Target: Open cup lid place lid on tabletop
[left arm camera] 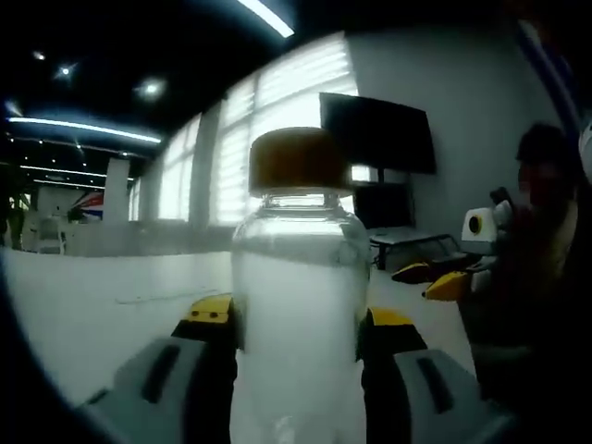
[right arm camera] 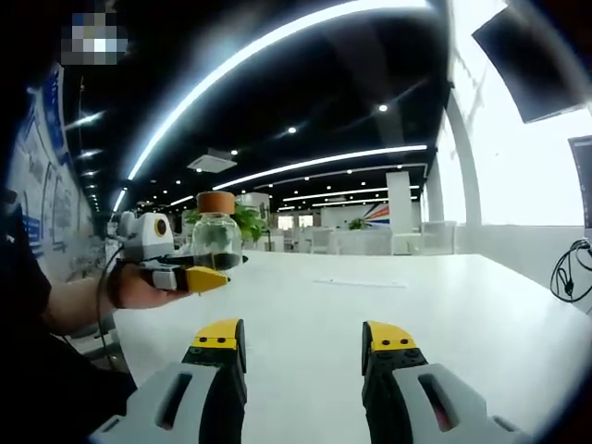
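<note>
A clear glass cup [left arm camera: 298,305] with a brown cork lid [left arm camera: 298,159] stands upright between my left gripper's [left arm camera: 301,319] yellow-tipped jaws, which are shut on its body. The lid sits on the cup's mouth. In the right gripper view the same cup [right arm camera: 217,242] and lid [right arm camera: 215,201] are held by the left gripper [right arm camera: 213,270] above the far left of the white table [right arm camera: 416,305]. My right gripper [right arm camera: 303,342] is open over the table with nothing between its jaws. It also appears, some way from the cup, as the right gripper [left arm camera: 433,279] in the left gripper view.
A person [left arm camera: 546,277] sits at the right, and a hand [right arm camera: 139,289] holds the left gripper. A dark screen [left arm camera: 379,134] hangs on the wall behind the cup. A black cable [right arm camera: 569,273] lies at the table's right edge.
</note>
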### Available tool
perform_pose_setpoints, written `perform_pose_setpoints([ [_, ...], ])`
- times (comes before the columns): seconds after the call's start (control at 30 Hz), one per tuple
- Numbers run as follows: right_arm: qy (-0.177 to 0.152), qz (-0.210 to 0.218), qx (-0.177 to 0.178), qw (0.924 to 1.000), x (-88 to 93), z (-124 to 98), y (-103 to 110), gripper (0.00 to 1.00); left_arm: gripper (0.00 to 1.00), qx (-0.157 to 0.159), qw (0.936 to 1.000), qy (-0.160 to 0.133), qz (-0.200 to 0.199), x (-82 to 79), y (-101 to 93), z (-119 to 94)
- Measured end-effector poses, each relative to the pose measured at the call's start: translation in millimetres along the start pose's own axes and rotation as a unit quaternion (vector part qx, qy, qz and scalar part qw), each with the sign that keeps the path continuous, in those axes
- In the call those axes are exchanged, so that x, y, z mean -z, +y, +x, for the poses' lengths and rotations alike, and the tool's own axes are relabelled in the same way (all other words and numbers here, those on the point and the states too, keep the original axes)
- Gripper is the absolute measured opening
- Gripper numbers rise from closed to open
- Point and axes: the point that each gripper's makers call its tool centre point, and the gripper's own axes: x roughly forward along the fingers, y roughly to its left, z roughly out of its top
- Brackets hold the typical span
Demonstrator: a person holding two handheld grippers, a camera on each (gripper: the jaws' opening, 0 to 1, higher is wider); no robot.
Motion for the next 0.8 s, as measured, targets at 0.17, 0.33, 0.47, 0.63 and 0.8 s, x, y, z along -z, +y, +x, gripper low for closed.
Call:
perform_pose_setpoints([
  [0.17, -0.003, 0.002, -0.004, 1.0000, -2.1, 0.7, 2.0, 0.44, 0.47, -0.001, 1.0000, 0.003, -0.003, 0.1, -0.8, 0.5],
  [0.33, -0.025, -0.002, -0.013, 0.9996, -14.3, -0.2, 8.6, 0.38, 0.46, -0.004, 1.0000, 0.001, -0.007, 0.5, -0.6, 0.7],
  [0.47, -0.019, -0.004, -0.016, 0.9997, -16.9, 2.8, 10.8, 0.42, 0.45, -0.003, 1.0000, 0.002, -0.007, 1.1, 0.7, 0.5],
  [0.63, -0.021, -0.010, -0.021, 0.9995, -23.1, 5.3, 15.0, 0.43, 0.44, -0.001, 1.0000, 0.003, -0.009, 1.6, 0.9, 0.0],
  [0.8, -0.026, -0.006, -0.037, 0.9989, -32.8, 8.7, 22.9, 0.45, 0.43, 0.001, 1.0000, 0.002, -0.005, 2.1, -0.6, -0.4],
])
